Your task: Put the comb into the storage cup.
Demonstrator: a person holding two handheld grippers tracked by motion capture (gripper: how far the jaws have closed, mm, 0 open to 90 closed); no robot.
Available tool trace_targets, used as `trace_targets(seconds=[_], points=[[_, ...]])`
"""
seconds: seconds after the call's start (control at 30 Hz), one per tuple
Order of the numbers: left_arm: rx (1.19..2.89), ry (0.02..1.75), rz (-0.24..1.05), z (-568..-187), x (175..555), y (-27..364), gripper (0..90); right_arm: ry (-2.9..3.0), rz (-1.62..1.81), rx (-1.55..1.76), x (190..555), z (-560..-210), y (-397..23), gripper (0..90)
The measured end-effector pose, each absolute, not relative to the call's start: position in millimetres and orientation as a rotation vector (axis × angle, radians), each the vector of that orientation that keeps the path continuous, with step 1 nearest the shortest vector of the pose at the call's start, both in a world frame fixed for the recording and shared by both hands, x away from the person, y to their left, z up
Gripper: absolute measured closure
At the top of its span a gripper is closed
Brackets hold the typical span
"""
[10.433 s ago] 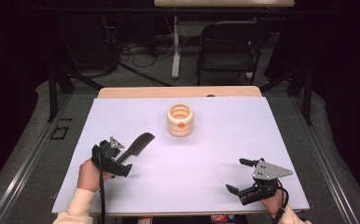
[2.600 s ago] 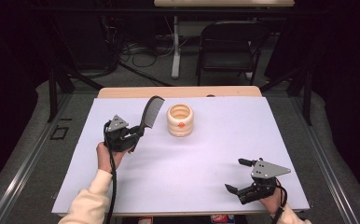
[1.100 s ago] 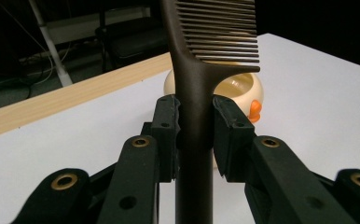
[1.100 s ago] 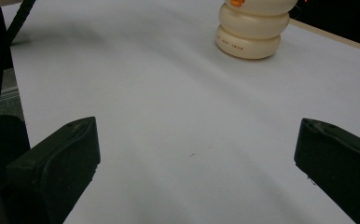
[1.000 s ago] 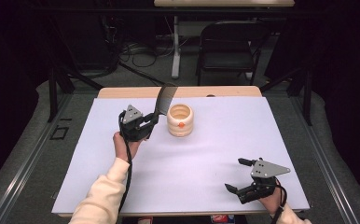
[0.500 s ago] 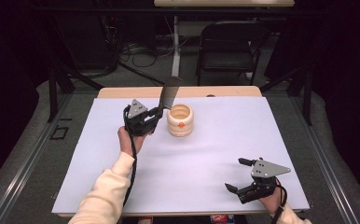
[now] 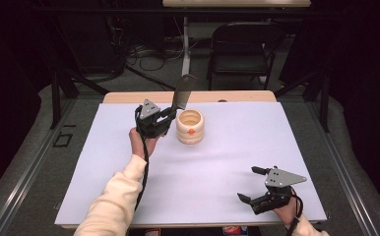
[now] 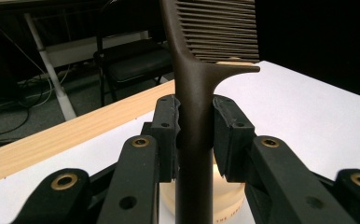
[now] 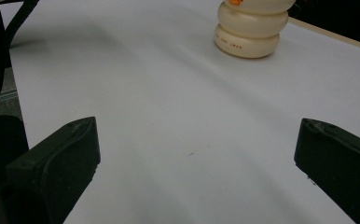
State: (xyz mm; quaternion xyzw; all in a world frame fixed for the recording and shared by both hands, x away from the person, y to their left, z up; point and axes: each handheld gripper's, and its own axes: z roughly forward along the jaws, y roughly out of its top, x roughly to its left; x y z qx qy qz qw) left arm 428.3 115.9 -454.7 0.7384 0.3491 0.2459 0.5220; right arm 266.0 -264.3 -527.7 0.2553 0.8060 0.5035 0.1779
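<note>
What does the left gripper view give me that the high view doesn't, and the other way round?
Left gripper view alone: the comb's teeth up close, and the fingers pressed on its handle from both sides.

High view alone: the right gripper resting open near the table's front edge, well away from the work, and the left gripper's spot just beside the cream holder.

Both: the dark comb clamped upright, the holder and the white table top.

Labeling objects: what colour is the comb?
Dark brown comb, clearest in the left gripper view.
</note>
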Motion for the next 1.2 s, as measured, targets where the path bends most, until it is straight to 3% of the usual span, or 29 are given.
trace_targets(seconds=[1.2], points=[[1.720, 0.813, 0.603, -447.6, 452.5, 89.3, 72.2, 2.279, 1.424, 0.723, 266.0, -527.6, -264.7, 0.0]])
